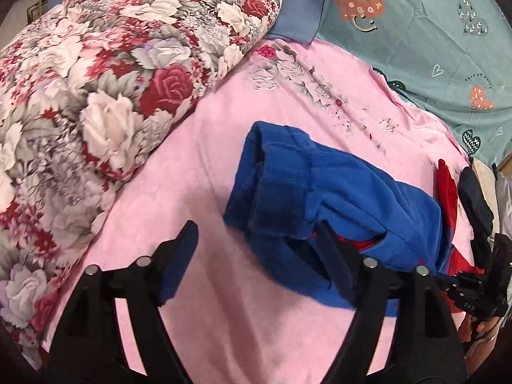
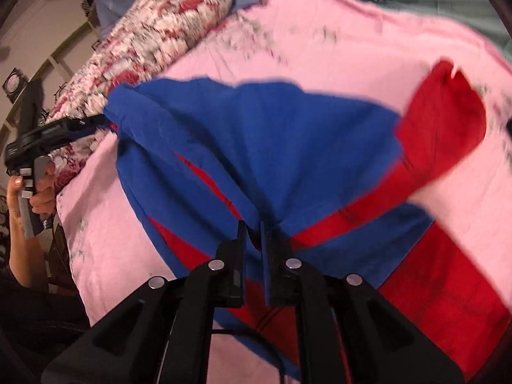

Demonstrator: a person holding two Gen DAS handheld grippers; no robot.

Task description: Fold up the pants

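Observation:
Blue and red pants [image 1: 336, 192] lie folded over on the pink bedsheet [image 1: 208, 160]. In the left wrist view my left gripper [image 1: 256, 233] stands wide open at the pants' near edge. Its right finger [image 1: 329, 249] rests against the blue cloth and its left finger is over bare sheet; nothing is pinched. In the right wrist view my right gripper [image 2: 252, 227] has its jaws nearly together on a bunch of the blue cloth, and the pants [image 2: 272, 140] fan out from its tips, with a red leg end [image 2: 444, 121] at the far right. The left gripper [image 2: 64, 131], held by a hand [image 2: 35, 192], is at the pants' left corner.
A folded floral quilt [image 1: 112, 80] lies along the left of the bed. A blue pillow [image 1: 297, 3] and a teal heart-print cover [image 1: 432, 48] are at the back. Dark clothing [image 1: 476, 198] lies at the right edge. The right wrist view is motion-blurred.

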